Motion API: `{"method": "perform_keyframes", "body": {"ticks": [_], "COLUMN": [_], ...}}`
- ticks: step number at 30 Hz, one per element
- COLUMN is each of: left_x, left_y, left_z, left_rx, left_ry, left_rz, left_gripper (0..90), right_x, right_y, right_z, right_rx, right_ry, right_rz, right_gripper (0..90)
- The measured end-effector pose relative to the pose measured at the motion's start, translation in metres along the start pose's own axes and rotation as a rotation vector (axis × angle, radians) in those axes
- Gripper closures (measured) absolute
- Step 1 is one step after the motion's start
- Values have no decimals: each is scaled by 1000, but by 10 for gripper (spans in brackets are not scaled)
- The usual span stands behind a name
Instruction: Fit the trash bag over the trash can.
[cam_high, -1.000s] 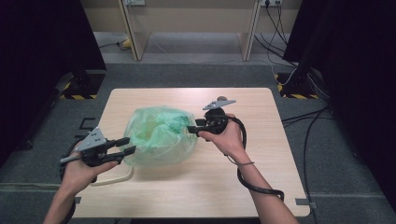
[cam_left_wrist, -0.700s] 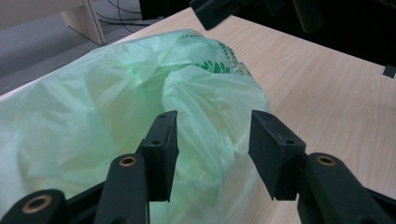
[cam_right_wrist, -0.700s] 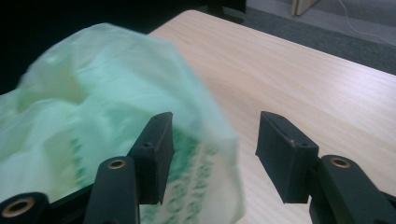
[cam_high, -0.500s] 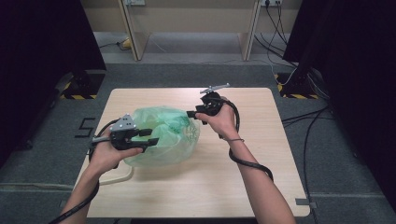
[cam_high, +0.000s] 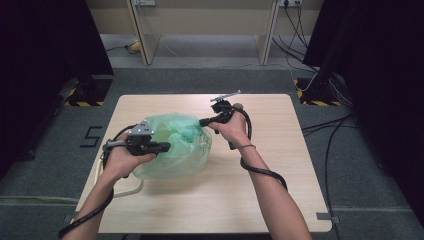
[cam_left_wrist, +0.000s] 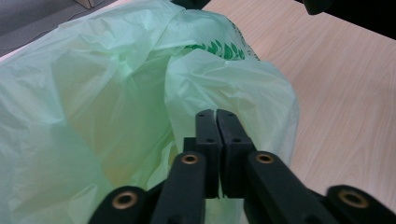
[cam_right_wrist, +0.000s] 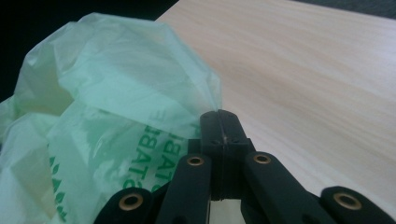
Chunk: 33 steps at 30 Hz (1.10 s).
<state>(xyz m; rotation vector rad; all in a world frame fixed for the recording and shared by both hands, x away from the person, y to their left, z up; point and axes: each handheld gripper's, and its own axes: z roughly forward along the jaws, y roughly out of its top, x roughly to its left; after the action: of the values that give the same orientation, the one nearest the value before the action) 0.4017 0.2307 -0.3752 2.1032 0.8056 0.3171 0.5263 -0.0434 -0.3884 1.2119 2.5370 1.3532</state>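
A pale wooden surface (cam_high: 280, 180) stands on grey carpet, with dark curtains to either side and the legs of a light wooden bench beyond it. Cables (cam_high: 330, 135) run across the floor on the right, and a cream cord (cam_high: 117, 187) loops off the near left part of the surface. Nothing stands between the two hands.

A crumpled, translucent green plastic bag (cam_high: 175, 145) with darker green print lies left of the middle of the surface, puffed up and loosely gathered at the top. What is inside it cannot be made out through the film.

The left hand-held gripper (cam_high: 167, 146) is at the bag's near left side; its jaws have just closed and in the left gripper view they stand pressed together, pinching a fold of the bag. The right hand-held gripper (cam_high: 202, 121) is at the bag's far right edge; its jaws have likewise just closed and clamp a peak of the film.
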Motion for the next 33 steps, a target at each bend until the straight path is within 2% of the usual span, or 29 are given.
{"method": "perform_keyframes", "body": {"ticks": [8, 14, 22, 31, 33], "left_x": [-3, -7, -10, -7, -8], "left_y": [1, -7, -21, -25, -23], "left_z": [-3, -15, -35, -40, -40], "left_rx": [-5, 5, -20, -46, -70], "left_ry": [4, -9, -17, -29, -5], "left_rz": [10, 31, 23, 15, 22], "left_gripper": [896, 897, 897, 894, 776], "right_x": [1, 2, -1, -4, -5], "right_y": [8, 17, 17, 9, 7], "right_z": [-3, -1, 21, 41, 41], "right_rx": [-73, -111, -69, 2, 15], "right_ry": [-105, -161, -204, -226, -225], "right_rz": [-5, -4, -26, -45, -52], "right_gripper": [900, 900, 900, 898, 858]}}
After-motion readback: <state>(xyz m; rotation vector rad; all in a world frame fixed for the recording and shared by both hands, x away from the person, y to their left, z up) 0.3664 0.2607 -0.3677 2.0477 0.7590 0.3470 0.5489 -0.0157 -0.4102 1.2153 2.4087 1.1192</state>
